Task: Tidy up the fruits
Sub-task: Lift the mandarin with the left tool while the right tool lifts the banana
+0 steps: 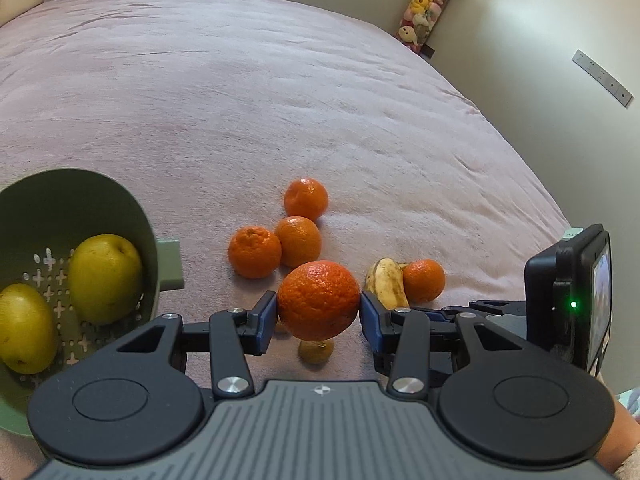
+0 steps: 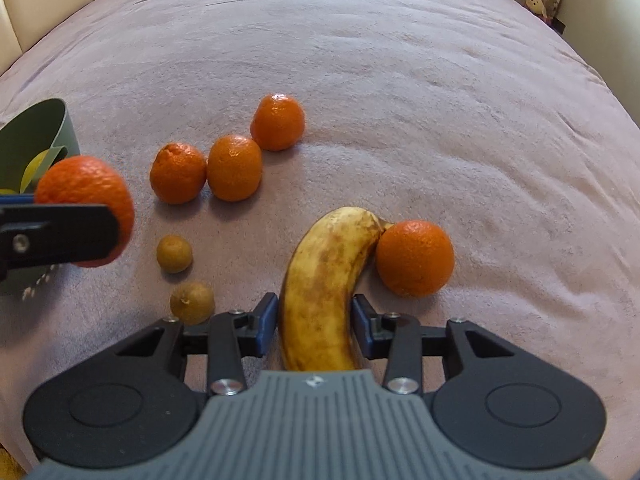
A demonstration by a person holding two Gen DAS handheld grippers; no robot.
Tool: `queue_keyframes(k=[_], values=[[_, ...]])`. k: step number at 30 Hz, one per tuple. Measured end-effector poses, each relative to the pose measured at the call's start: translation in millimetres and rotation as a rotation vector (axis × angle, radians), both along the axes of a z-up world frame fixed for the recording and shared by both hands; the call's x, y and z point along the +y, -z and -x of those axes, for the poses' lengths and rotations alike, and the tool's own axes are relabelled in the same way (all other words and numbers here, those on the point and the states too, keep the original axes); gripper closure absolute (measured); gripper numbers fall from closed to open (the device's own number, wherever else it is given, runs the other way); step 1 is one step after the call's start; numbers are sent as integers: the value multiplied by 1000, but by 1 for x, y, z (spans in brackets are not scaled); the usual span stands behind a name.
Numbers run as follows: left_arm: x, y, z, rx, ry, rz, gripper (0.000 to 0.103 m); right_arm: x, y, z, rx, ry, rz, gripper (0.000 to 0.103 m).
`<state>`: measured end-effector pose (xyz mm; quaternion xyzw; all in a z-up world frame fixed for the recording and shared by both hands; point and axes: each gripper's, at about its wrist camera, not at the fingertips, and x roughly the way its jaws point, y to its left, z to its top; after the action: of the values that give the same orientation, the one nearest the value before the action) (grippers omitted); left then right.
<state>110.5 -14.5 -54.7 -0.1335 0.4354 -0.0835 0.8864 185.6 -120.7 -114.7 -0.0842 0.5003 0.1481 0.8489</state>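
My left gripper is shut on a large orange, held above the pink blanket; the same orange shows at the left of the right wrist view. A green colander lies to its left with two yellow fruits inside. My right gripper points down over a spotted banana lying on the blanket, a blue pad against each side of it. An orange touches the banana's tip. Three more oranges sit in a row beyond, and two small brown fruits lie to the left.
The pink blanket covers a wide bed that stretches far ahead. A hanging bundle of plush toys and the wall stand at the right far corner. A padded headboard runs along the left. The right gripper's body is close on my left gripper's right.
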Motion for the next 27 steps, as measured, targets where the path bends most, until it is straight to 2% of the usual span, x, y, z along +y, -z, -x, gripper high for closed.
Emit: queue_keyframes(k=[12, 20, 27], values=[[8, -9, 7, -16, -18, -4, 53, 0, -10, 3, -21, 17, 4, 66], [22, -20, 17, -24, -47, -13, 53, 4, -43, 20, -118, 10, -9, 67], [39, -30, 30, -14, -73, -26, 53, 23, -78, 46, -199, -81, -40, 67]])
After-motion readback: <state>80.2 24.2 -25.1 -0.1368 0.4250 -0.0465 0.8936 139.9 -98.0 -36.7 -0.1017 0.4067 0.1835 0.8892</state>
